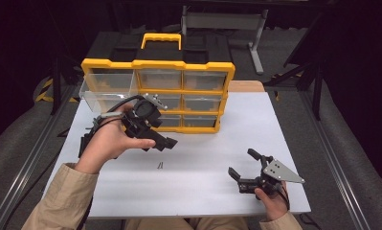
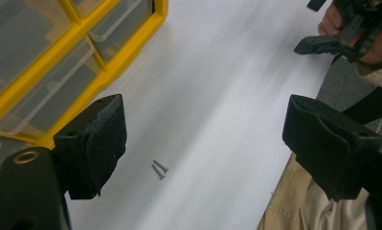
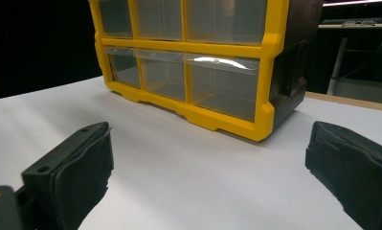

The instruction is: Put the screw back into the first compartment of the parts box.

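We hold left gripper [image 2: 205, 139] over screws [image 2: 159, 169] on worktop [image 1: 203, 182], jaws apart, empty (screws between them, below). Right gripper [image 1: 241, 165] farther, jaws apart, empty.

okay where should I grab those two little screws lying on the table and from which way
Come straight down on the two screws with the left hand-held gripper, whose open jaws already bracket them. They lie flat, side by side on the white table, so pinch across both thin shanks near the middle.
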